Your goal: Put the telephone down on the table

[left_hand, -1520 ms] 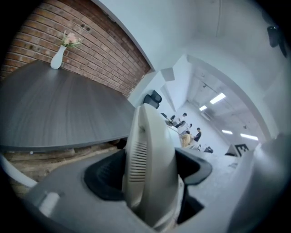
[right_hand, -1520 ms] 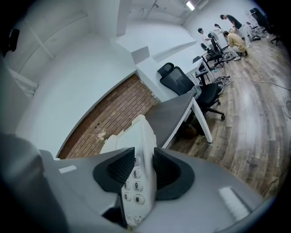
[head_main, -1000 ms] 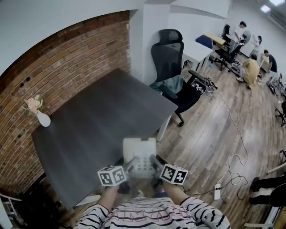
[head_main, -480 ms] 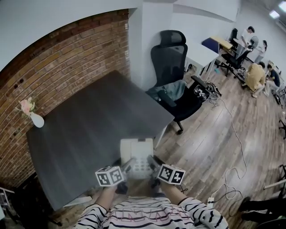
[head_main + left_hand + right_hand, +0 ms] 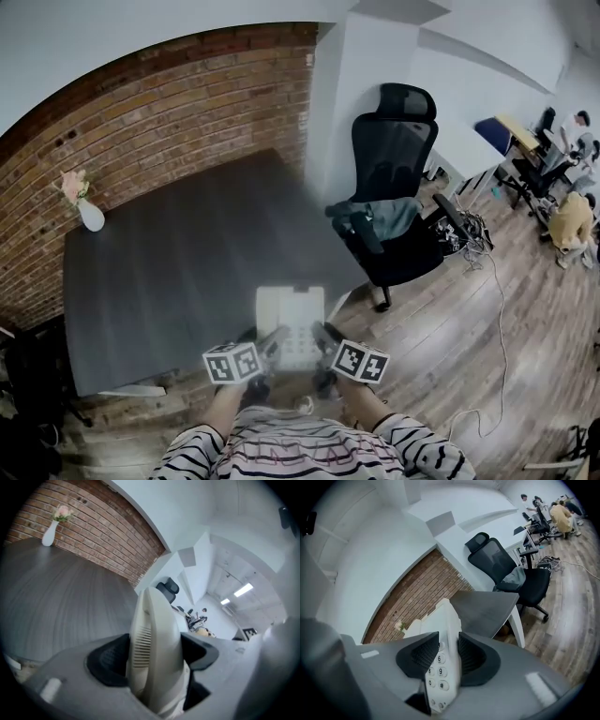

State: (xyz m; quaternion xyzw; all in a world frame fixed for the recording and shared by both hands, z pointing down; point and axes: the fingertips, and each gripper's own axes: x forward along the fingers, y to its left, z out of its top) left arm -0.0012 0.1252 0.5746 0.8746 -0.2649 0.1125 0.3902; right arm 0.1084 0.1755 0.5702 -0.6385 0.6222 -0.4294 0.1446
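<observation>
A cream desk telephone (image 5: 292,323) with a keypad hangs in the air between both grippers, over the near right corner of the dark grey table (image 5: 178,262). My left gripper (image 5: 267,345) is shut on its left side, where the handset (image 5: 152,653) fills the jaws. My right gripper (image 5: 322,343) is shut on its right edge beside the number keys (image 5: 438,665). The phone (image 5: 440,639) is held roughly level and is not touching the tabletop.
A small white vase with pink flowers (image 5: 86,208) stands at the table's far left by the brick wall (image 5: 159,103). A black office chair (image 5: 398,211) sits off the table's right corner. Cables (image 5: 492,291) lie on the wood floor; people sit far right.
Both grippers have carried the phone sideways together. The view has swung, so the table now lies more squarely ahead and the chair sits further right.
</observation>
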